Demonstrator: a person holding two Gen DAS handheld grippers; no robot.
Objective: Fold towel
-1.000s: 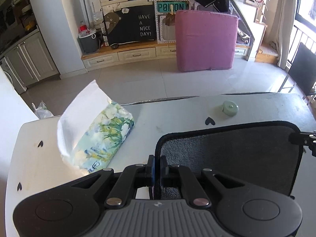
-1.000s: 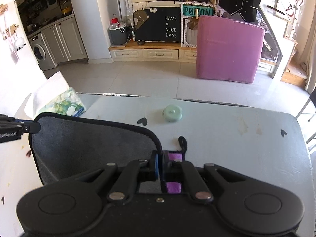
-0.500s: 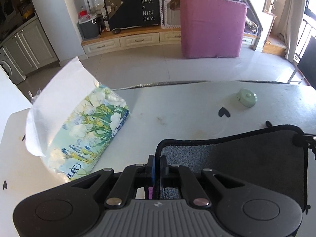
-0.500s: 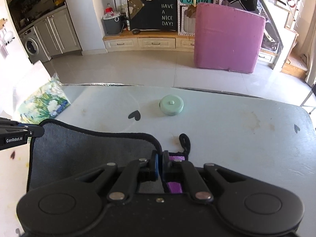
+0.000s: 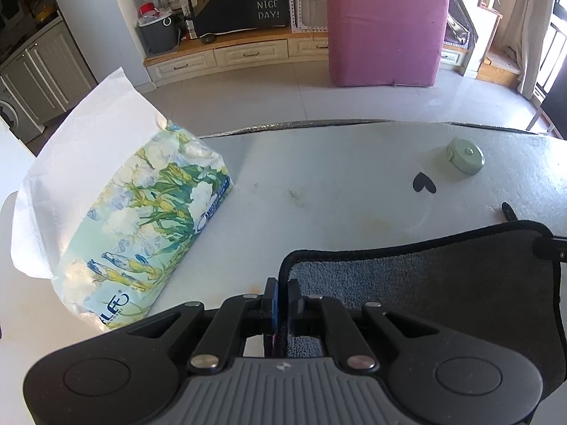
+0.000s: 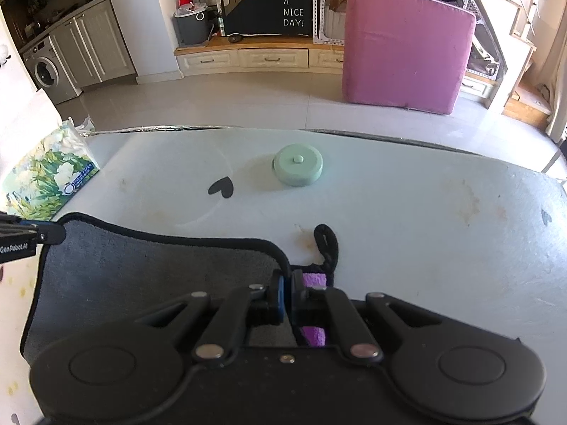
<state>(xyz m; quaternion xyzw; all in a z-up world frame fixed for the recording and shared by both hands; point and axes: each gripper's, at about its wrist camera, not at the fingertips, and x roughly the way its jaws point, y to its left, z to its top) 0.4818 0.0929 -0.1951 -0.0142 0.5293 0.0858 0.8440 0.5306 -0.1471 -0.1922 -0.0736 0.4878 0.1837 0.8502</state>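
A: Start with the big thing. What carries everything?

B: A pale surface [image 6: 407, 212] with a few stains and small black heart marks. The grey towel [image 5: 443, 283] lies on its near part, black-edged, spread between the two wrist views.

A: Why is it held the way it is?

B: Each claw has one corner of the same towel edge. The left claw [image 5: 280, 301] is pinched narrow on the towel's left corner, the black hem running up between its fingers. The right claw [image 6: 287, 294] is likewise nipped tight on the right corner, where a purple underside peeks out. Two corners held at once keep the edge taut and straight, which I judge is what a clean fold needs.

A: And the far edge?

B: It lies on the surface, bowed a little between the claws. A black hanging loop [image 6: 326, 241] sticks out beyond the right corner.

A: Anything in the way?

B: A floral tissue pack [image 5: 141, 219] sits to the left, near the towel but apart from it, a loose sheet standing up from it. Smaller, a mint-green round case [image 6: 297, 169] rests further back, well apart from the towel. Carrying the held edge forward could reach it, I'd guess.
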